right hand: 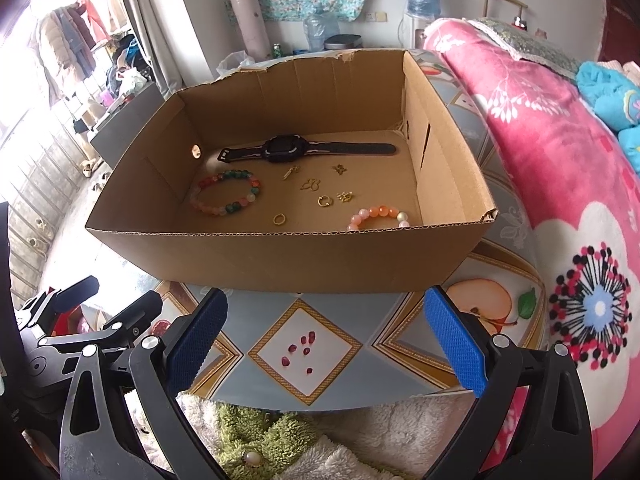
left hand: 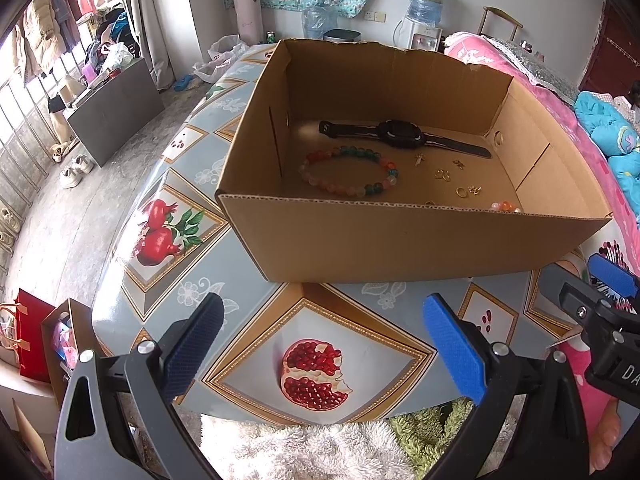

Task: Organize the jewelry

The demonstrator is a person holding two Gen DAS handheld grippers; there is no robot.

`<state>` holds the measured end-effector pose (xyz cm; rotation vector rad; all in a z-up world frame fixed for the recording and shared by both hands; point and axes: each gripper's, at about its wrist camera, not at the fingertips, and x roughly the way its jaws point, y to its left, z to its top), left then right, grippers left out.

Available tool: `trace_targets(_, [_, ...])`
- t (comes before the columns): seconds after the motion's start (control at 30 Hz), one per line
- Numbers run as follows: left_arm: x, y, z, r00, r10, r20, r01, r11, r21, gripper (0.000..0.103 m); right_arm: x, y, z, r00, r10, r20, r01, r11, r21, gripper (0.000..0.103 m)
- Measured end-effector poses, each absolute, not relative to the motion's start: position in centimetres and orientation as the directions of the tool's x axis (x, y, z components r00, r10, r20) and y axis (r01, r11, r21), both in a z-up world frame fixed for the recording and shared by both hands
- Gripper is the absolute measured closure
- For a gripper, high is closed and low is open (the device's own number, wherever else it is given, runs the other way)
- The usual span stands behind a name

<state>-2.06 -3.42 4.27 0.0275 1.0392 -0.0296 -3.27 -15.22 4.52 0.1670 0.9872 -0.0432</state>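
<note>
Left gripper: we hold it back at the near edge of the counter, fingers spread wide with nothing between them, short of the box.

Right gripper: ours sits level with the left, fingers just as wide apart and empty; we judge both are waiting outside the box so either can reach in.

Cardboard box: open-topped, standing on the patterned counter right ahead of both grippers; its low walls keep the small pieces from rolling off.

Watch: laid flat along the far wall, strap stretched out.

Multicolour bead bracelet: on the box floor toward the left, just in front of the watch.

Peach bead bracelet: tucked against the near wall toward the right, partly hidden by the rim.

Gold pieces: rings and charms scattered between the two bracelets, apart from one another.

Progress: we judge all the jewelry is already gathered in the box; whether sorting remains we cannot tell.
</note>
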Motion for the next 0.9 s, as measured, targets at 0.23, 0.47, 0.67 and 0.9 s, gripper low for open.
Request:
trace_targets(0.23, [-2.11, -3.65, 4.26, 0.504, -0.016, -0.863, 0.046, 0.999, 0.009, 0.005, -3.29, -15.21, 4.59, 0.552, 0.038, -0.833, 0.111, 0.987, 0.119, 0.008])
trace_targets(0.47, [-2.04, -3.69, 4.25, 0.504, -0.016, -0.864, 0.046, 0.999, 0.009, 0.005, -3.28, -15.24, 4.60, 0.551, 0.041, -0.833, 0.110, 0.987, 0.121, 0.008])
trace_targets(0.67, [-1.99, -3.67, 4.25, 0.503, -0.016, -0.864, 0.047, 0.999, 0.009, 0.005, -3.32, -15.22, 4.55, 0.551, 0.043, -0.833, 0.108, 0.987, 0.122, 0.008])
trace_targets(0.9, [-2.06, -3.67, 4.24, 0.503, -0.018, -0.864, 0.051, 0.999, 0.009, 0.005, -3.34, -15.41, 4.46, 0.550, 0.044, -0.834, 0.109, 0.986, 0.124, 0.008])
